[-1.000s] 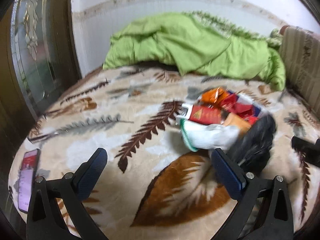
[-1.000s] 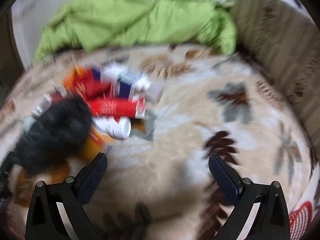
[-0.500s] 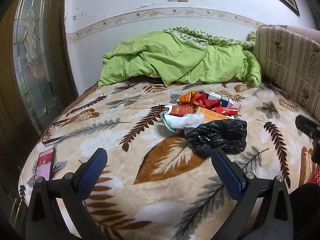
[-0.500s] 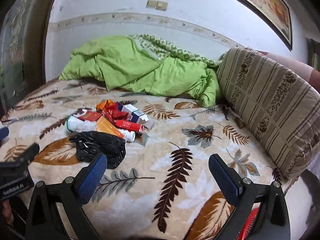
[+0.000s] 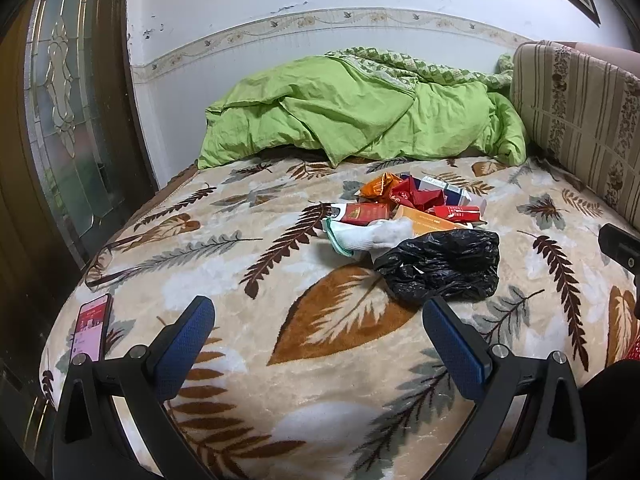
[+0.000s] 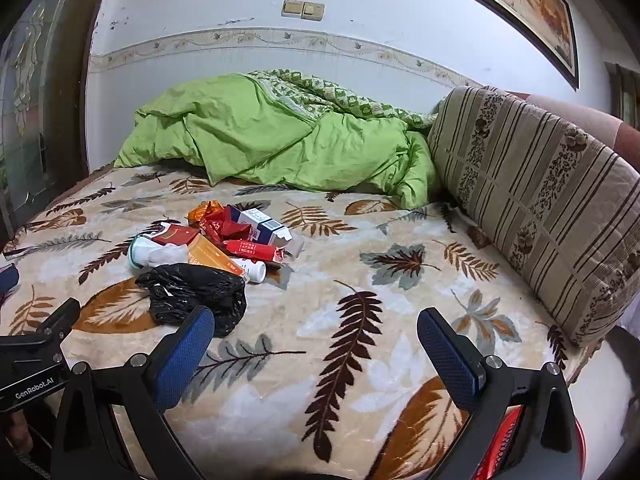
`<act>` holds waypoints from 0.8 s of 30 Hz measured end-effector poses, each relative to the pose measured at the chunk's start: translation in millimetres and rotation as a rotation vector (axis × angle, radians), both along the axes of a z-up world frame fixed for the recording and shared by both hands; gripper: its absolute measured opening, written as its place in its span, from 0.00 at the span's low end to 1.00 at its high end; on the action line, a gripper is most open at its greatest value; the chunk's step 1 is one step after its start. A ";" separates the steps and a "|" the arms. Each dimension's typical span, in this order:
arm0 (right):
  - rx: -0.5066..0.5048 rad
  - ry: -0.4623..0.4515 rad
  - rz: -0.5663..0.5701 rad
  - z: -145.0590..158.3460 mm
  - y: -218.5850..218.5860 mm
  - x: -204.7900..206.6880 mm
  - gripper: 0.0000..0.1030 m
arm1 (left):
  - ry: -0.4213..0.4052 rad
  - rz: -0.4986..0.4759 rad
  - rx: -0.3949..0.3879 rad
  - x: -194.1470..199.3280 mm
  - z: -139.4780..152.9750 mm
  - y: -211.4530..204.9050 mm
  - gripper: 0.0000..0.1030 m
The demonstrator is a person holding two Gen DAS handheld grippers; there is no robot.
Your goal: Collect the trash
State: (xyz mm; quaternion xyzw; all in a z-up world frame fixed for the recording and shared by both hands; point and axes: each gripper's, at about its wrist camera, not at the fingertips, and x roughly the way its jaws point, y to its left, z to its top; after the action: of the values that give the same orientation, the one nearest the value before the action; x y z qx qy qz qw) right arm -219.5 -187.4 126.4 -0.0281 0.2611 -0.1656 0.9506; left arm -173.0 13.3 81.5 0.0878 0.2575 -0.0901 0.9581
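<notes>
A pile of trash (image 5: 412, 204) lies mid-bed on the leaf-patterned blanket (image 5: 340, 320): red and orange wrappers, small boxes, a white sock-like cloth (image 5: 372, 236). A crumpled black plastic bag (image 5: 440, 268) lies on its near side. The pile (image 6: 236, 232) and bag (image 6: 192, 292) also show in the right wrist view. My left gripper (image 5: 320, 324) is open and empty, held back above the near part of the bed. My right gripper (image 6: 316, 336) is open and empty, to the right of the bag.
A green duvet (image 5: 352, 116) is heaped at the far end by the wall. A striped cushion (image 6: 532, 192) lines the right side. A phone (image 5: 90, 328) lies at the bed's near left edge, by a glass-panelled door (image 5: 60, 100). Something red (image 6: 504, 440) sits below the right gripper.
Both grippers have pulled back and up from the pile, so the whole bed now shows. The black bag lies still on the blanket. Both jaws stay open.
</notes>
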 end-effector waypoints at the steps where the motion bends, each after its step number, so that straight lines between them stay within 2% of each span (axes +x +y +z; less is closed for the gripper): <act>1: 0.001 0.002 0.002 -0.3 -0.1 0.2 0.99 | 0.002 -0.001 0.002 0.7 -0.2 0.0 1.00; 24: 0.034 0.029 -0.007 -4.2 -7.0 4.0 0.99 | 0.004 -0.001 0.006 2.0 -0.8 -1.8 1.00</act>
State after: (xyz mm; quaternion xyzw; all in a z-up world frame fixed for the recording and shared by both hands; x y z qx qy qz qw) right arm -215.5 -194.5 122.2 -0.0134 0.2779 -0.1640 0.9464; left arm -171.0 11.5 80.6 0.0909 0.2595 -0.0900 0.9572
